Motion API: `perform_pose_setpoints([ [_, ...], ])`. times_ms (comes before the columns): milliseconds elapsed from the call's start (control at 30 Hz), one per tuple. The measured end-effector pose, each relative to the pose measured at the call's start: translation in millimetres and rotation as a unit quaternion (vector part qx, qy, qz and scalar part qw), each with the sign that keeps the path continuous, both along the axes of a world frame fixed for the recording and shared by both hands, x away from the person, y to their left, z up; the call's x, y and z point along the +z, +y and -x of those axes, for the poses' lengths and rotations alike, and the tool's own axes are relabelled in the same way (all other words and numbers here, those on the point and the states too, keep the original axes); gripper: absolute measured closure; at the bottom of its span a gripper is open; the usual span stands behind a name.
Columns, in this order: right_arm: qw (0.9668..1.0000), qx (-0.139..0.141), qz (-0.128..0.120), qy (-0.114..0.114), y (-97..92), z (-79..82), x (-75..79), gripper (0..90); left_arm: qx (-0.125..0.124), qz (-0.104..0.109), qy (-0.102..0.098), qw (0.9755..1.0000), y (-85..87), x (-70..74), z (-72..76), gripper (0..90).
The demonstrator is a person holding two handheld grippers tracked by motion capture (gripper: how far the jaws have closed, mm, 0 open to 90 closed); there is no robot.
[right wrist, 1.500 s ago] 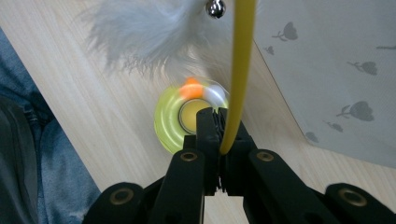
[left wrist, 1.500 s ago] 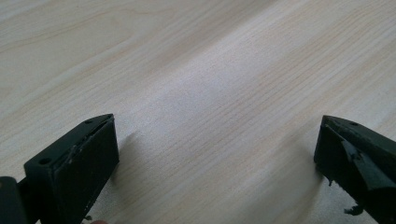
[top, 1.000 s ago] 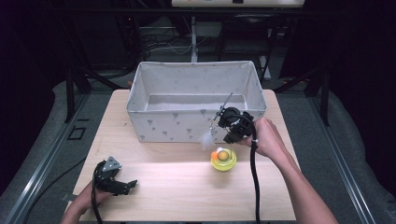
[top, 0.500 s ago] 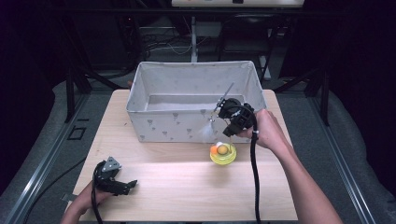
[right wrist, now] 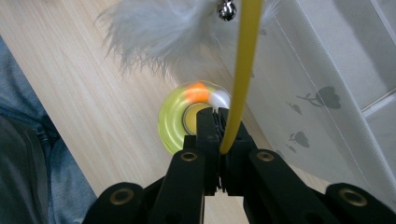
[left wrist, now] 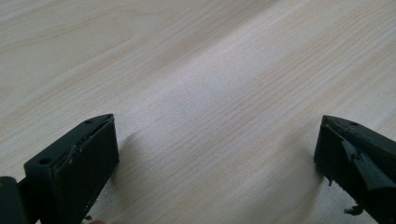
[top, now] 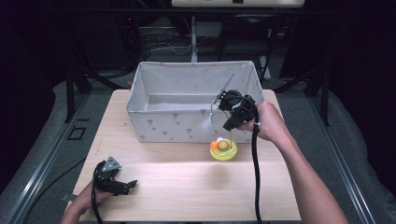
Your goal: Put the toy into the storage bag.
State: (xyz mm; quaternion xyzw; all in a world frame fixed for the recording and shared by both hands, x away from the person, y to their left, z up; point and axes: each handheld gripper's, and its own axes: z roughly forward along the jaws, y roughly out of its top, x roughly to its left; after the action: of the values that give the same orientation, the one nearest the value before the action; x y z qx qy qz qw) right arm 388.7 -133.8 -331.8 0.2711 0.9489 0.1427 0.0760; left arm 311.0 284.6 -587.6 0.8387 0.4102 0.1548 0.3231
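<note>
Cat wand toy (right wrist: 243,70): thin yellow rod, feather tuft, small bell — light, whippy; over table beside fabric bin (top: 177,123).
Right gripper (right wrist: 219,122): clenched on rod.
Left gripper (left wrist: 215,158): jaws apart, nothing between — resting.
Hold: rod, not feathers.

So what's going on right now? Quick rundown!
Right gripper shut on thin yellow wand with grey feathers, above round yellow-green toy. Left gripper open, empty. White fabric bin close behind.
</note>
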Motion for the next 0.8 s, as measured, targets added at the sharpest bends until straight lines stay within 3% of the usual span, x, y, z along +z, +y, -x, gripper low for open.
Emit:
perform_pose_setpoints([
  [800, 0.9999, 0.001, -0.004, -0.014, 2.8, -2.1, 39.2, 88.3, -0.001, -0.002, 0.001, 1.0, 0.2, 0.5, -0.1, 0.0],
])
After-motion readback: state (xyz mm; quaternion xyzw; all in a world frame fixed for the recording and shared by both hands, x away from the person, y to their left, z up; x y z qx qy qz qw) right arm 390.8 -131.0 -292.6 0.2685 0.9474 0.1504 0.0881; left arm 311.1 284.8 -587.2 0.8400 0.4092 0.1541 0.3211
